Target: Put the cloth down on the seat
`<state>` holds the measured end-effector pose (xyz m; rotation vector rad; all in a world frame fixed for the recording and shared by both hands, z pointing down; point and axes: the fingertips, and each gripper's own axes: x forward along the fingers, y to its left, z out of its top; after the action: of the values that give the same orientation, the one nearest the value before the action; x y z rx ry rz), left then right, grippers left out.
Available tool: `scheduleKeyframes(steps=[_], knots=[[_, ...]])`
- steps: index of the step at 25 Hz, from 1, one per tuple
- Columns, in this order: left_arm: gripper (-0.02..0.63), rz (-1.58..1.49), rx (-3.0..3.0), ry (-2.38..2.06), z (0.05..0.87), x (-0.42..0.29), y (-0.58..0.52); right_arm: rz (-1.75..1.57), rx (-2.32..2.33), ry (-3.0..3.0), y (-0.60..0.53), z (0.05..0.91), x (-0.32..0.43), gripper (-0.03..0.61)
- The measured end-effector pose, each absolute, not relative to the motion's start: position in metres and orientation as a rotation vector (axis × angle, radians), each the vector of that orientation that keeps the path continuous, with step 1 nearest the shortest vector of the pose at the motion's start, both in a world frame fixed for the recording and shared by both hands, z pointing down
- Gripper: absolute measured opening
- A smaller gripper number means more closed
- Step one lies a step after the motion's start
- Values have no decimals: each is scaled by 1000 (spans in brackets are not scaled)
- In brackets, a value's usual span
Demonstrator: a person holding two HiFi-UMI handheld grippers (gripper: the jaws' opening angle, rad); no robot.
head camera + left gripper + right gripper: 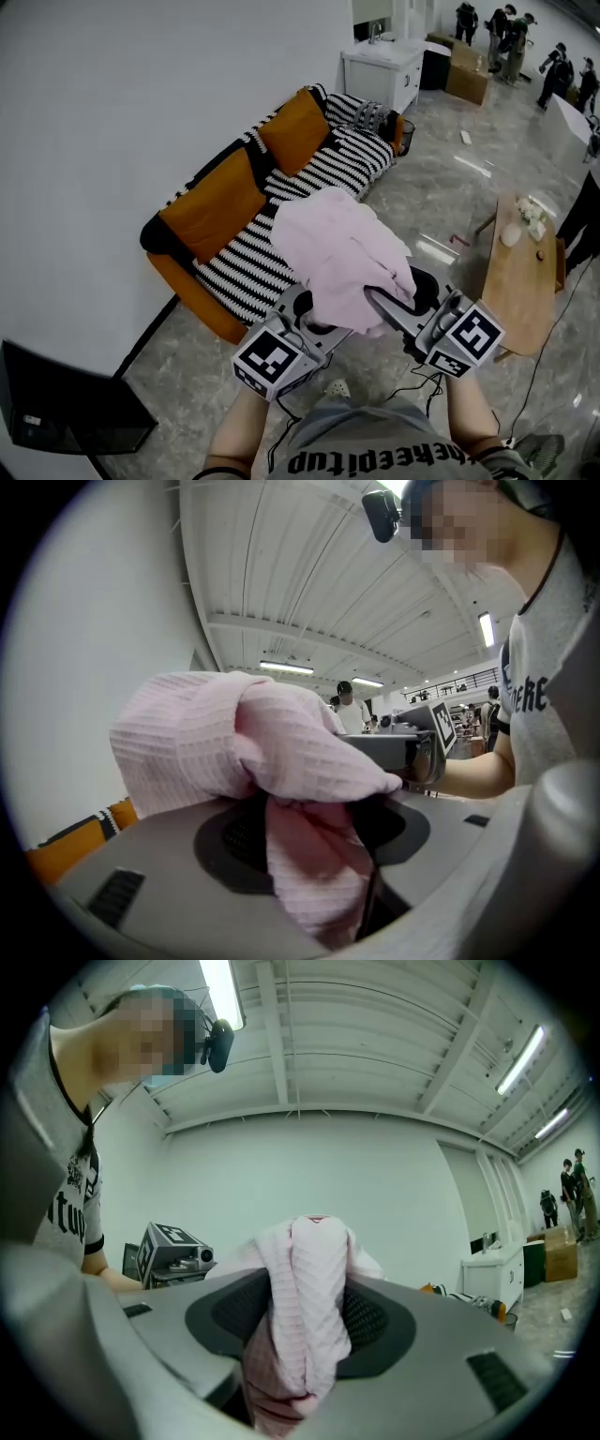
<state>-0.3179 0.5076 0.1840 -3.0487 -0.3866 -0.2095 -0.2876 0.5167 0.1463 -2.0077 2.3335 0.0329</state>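
A pale pink waffle-weave cloth [342, 248] is bunched up and held in the air between both grippers, in front of the sofa. My left gripper [314, 317] is shut on the cloth [281, 761], which spills over its jaws. My right gripper [398, 305] is shut on another fold of the cloth [305, 1307]. Both point upward toward the ceiling. The seat is a sofa [253, 253] with a black-and-white striped cover and orange cushions [214, 208], beyond and left of the cloth in the head view.
A wooden table [517, 281] stands to the right with small items on it. A dark monitor [56, 408] sits at the lower left. A white cabinet [382, 70] is behind the sofa. Several people [511, 33] stand far back.
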Motion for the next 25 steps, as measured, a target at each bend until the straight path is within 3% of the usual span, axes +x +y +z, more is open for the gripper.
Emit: scheduleKeyframes(steps=[25], knots=[[265,-210,-3037,-409,205,-256,447,-5,-2051,2308,457,168,-226,210]])
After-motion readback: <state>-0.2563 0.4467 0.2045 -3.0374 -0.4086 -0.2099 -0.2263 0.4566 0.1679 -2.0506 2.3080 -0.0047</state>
